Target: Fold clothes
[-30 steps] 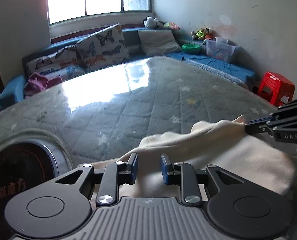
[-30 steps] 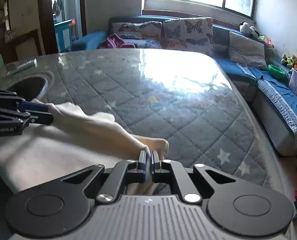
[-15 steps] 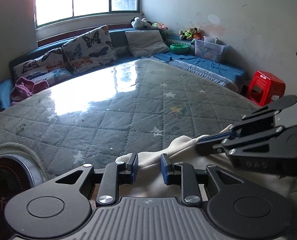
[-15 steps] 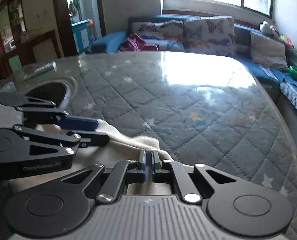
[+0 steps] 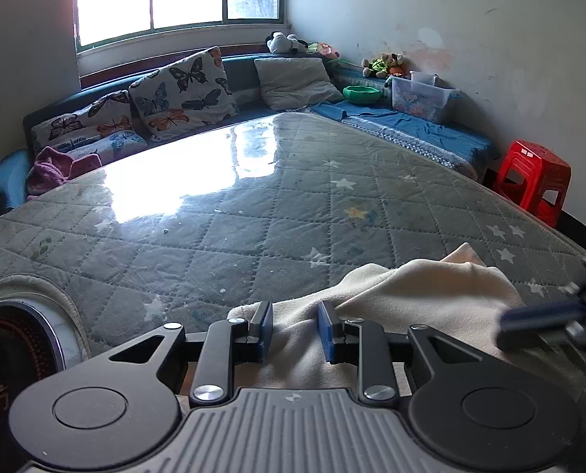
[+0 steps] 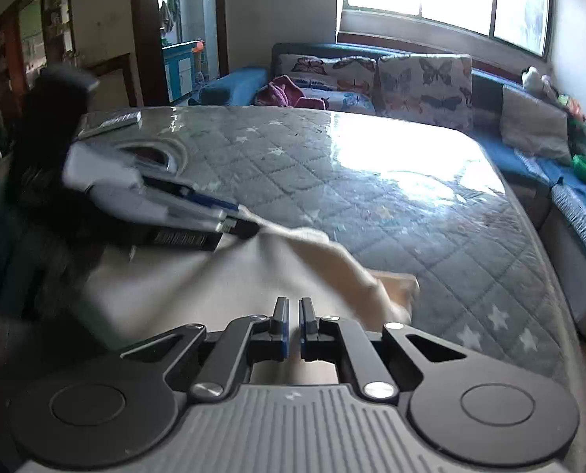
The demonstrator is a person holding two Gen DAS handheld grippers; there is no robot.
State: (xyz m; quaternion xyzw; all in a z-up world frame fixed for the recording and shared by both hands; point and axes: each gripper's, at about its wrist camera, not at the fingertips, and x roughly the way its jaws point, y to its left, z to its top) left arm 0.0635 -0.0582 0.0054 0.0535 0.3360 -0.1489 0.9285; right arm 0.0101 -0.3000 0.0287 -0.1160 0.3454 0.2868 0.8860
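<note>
A cream-coloured garment (image 5: 419,299) lies bunched on the near edge of the quilted table top (image 5: 277,213); it also shows in the right wrist view (image 6: 277,276). My left gripper (image 5: 293,329) is open, its blue pads on either side of a fold of the cloth. It appears blurred at the left of the right wrist view (image 6: 214,220), at the garment's edge. My right gripper (image 6: 291,329) has its jaws a narrow gap apart over the cloth, not clamped on it. It appears blurred at the right edge of the left wrist view (image 5: 545,315).
A round inset cooktop (image 5: 13,339) sits in the table at the left. A sofa with butterfly cushions (image 5: 182,90) runs behind the table. A red stool (image 5: 533,181) stands at the right. A flat box (image 6: 111,122) lies on the table's far left corner.
My right gripper has let go of the cloth, opened slightly and moved away to the right. The garment has dropped onto the table. My left gripper stays open around the fold.
</note>
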